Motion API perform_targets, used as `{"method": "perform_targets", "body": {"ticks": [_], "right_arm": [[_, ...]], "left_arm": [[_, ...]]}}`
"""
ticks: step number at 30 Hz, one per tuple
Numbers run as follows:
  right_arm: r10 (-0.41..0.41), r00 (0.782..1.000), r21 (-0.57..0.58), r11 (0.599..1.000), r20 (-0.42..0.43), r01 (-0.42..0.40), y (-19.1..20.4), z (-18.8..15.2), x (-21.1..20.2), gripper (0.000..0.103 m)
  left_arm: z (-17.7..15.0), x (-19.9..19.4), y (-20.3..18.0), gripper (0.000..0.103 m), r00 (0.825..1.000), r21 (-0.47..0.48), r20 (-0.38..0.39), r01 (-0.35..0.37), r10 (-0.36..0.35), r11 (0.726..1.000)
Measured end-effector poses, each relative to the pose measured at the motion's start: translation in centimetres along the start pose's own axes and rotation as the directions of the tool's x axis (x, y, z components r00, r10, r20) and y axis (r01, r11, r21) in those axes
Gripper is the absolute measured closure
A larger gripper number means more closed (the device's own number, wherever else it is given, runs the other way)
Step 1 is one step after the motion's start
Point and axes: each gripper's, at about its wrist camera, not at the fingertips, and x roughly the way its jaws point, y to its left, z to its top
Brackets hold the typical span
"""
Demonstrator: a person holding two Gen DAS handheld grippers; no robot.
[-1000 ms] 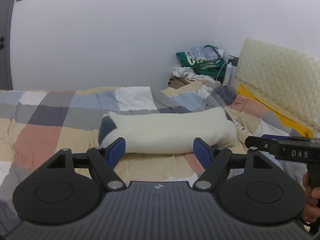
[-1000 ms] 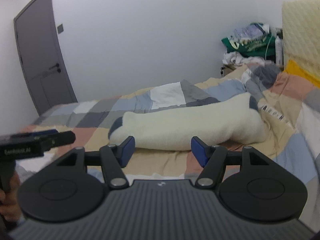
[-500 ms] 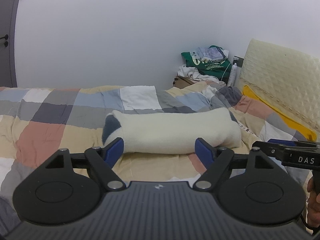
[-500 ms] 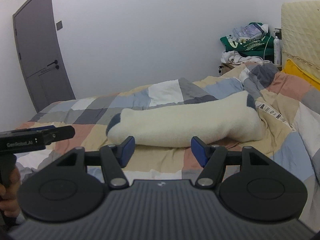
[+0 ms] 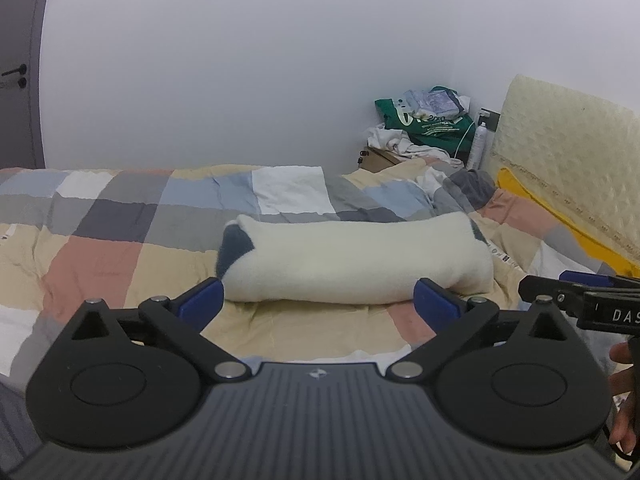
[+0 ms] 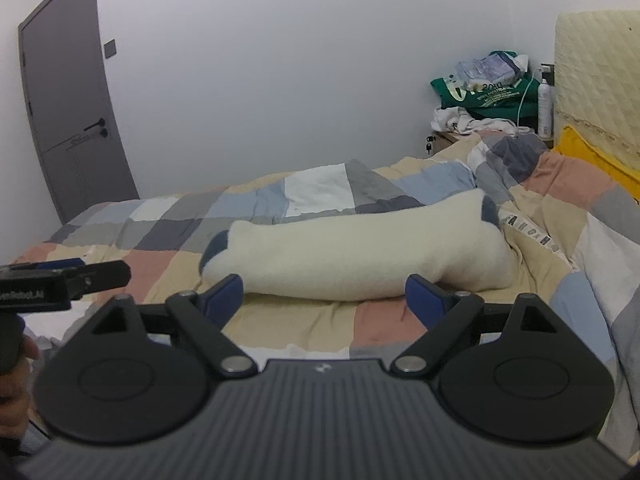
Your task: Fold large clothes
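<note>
Where a second ago both pairs of blue pads sat closer together, they now stand further apart: the left gripper (image 5: 318, 304) has its jaws opening wide with nothing between them, and the right gripper (image 6: 324, 294) likewise has its jaws opening, empty. Neither hand has shifted, and the garment lies as it did.

That cream fleece garment (image 5: 356, 264) is rolled into a long, plump bundle, dark blue-grey patches showing at each end. It rests on the patchwork bedspread (image 5: 104, 248) at twelve o'clock from both grippers, just beyond the pads and untouched.

On the right gripper's side, seen at three o'clock from the left one, the letters "DAS" can be read. A green bag (image 6: 492, 94) in the far corner carries white print, too small to make out.
</note>
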Motion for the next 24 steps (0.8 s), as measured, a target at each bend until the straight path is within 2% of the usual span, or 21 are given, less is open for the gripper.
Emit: {"method": "perform_targets", "body": {"ticks": [10, 24], "right_arm": [[-0.032, 0.999, -0.008, 0.999, -0.002, 0.032, 0.5, -0.1, 0.0, 0.013], [-0.029, 1.0, -0.001, 1.0, -0.001, 0.029, 0.7, -0.2, -0.3, 0.013]], "left_arm": [[0.1, -0.4, -0.1, 0.0, 1.0, 0.002, -0.006, -0.011, 0.011, 1.0], [0.1, -1.2, -0.5, 0.0, 1.0, 0.01, 0.01, -0.025, 0.025, 1.0]]}}
